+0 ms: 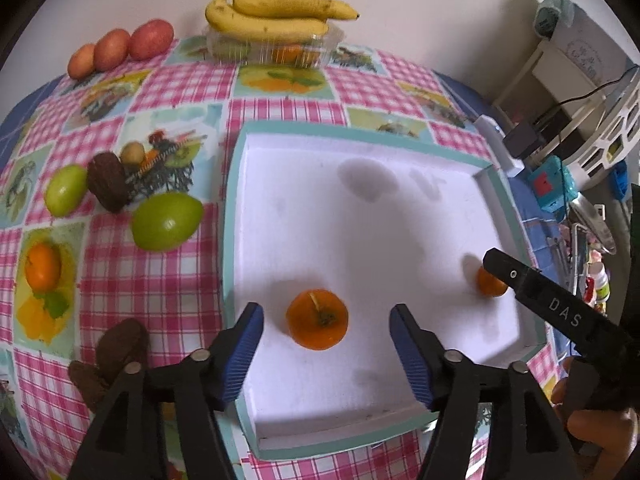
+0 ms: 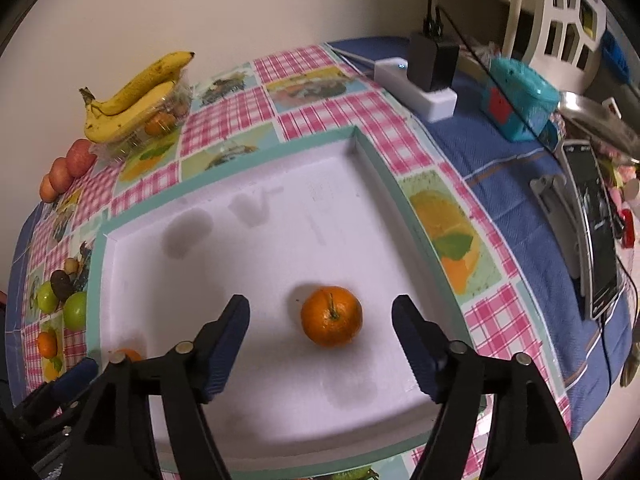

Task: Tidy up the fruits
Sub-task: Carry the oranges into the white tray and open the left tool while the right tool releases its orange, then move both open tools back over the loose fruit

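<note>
The left gripper [image 1: 326, 344] hangs over the near left part of the white tray [image 1: 472, 352], its fingers [image 1: 248, 344] spread wide and gripping nothing; one orange [image 1: 317, 319] sits on the tray floor between them, clear of both pads. The right gripper [image 2: 320, 340] hangs over the near right part of the same tray, likewise spread and empty-handed, with a second orange [image 2: 331, 316] resting between its fingers [image 2: 224, 344], touching neither. Both oranges lie in the near half of the tray, well apart from each other; the far half of the tray holds nothing. On the checked tabletop [image 1: 280, 92] left of the tray, near to far, lie two brown fruits [image 1: 116, 354], a printed orange picture that is part of the cloth, two green fruits [image 1: 167, 221], a dark brown fruit [image 1: 107, 187] and a small yellowish fruit [image 1: 133, 153]. At the far edge stand three red fruits [image 1: 120, 47] in a row and a clear box [image 1: 276, 50] holding fruit, with bananas [image 1: 276, 14] laid on top. Judgement: the step in hand is placing oranges in the tray, and both appear set down. The next move likely calls for lifting both grippers clear without nudging the oranges, which could roll, then directing one gripper to the loose fruit on the left.
</note>
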`<state>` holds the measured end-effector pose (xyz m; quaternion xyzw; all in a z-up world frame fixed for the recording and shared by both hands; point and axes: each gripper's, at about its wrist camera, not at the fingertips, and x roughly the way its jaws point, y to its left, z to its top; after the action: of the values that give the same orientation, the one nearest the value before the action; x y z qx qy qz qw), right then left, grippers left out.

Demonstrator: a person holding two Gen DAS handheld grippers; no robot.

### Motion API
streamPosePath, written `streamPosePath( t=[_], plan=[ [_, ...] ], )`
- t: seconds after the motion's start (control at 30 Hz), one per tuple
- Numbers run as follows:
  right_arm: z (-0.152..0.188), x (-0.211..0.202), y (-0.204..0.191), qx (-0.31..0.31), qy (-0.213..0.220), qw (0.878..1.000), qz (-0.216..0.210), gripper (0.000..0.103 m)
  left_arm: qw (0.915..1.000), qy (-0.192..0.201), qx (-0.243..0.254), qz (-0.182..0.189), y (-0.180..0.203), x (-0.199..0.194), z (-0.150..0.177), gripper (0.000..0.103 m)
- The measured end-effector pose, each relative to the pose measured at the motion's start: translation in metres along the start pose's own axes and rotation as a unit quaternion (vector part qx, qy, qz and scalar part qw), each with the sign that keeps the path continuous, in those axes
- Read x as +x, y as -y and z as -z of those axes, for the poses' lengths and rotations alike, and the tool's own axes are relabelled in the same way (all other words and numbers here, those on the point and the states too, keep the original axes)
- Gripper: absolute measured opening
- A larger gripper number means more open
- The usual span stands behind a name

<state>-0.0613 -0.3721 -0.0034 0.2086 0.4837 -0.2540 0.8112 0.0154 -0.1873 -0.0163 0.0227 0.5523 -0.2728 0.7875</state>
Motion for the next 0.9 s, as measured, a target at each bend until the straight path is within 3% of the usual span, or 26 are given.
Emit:
streamPosePath(
  t=[0.07, 0.13, 0.17, 0.27, 0.33, 0.57, 0.73, 0.9],
  plan=[
    [-0.001, -0.004, -0.002, -0.003, 0.007, 1.000, 0.002, 0.081, 0.9999, 0.010, -0.001, -0.003, -0.001, -0.008, -0.002, 0.083],
    [-0.001, -0.007, -0.003, -0.007, 0.013, 1.000, 0.004, 0.083, 0.9997, 0.021, 0.000, -0.014, -0.003, -0.013, -0.003, 0.100],
    [-0.001, -0.008, -0.004, -0.008, 0.014, 1.000, 0.005, 0.083, 0.9995, 0.026, 0.003, -0.020, -0.003, -0.015, -0.003, 0.102],
    [-0.001, -0.007, -0.004, -0.007, 0.016, 1.000, 0.007, 0.085, 0.9986, 0.040, 0.007, -0.035, -0.005, -0.020, -0.005, 0.103],
    [-0.001, -0.005, -0.004, -0.008, 0.014, 1.000, 0.016, 0.096, 0.9977, 0.048, 0.002, -0.047, -0.011, -0.022, -0.006, 0.103],
    [0.002, -0.002, -0.005, -0.013, 0.016, 0.999, 0.042, 0.096, 0.9905, 0.065, -0.050, -0.110, -0.047, -0.031, -0.012, 0.103],
    [0.005, -0.003, -0.019, -0.034, 0.022, 0.998, 0.044, 0.096, 0.9865, 0.064, -0.079, -0.128, -0.080, -0.036, -0.015, 0.103],
    [0.011, 0.000, -0.043, -0.056, 0.011, 0.998, 0.018, 0.096, 0.9794, 0.072, -0.113, -0.151, -0.118, -0.049, -0.016, 0.103]
  ],
)
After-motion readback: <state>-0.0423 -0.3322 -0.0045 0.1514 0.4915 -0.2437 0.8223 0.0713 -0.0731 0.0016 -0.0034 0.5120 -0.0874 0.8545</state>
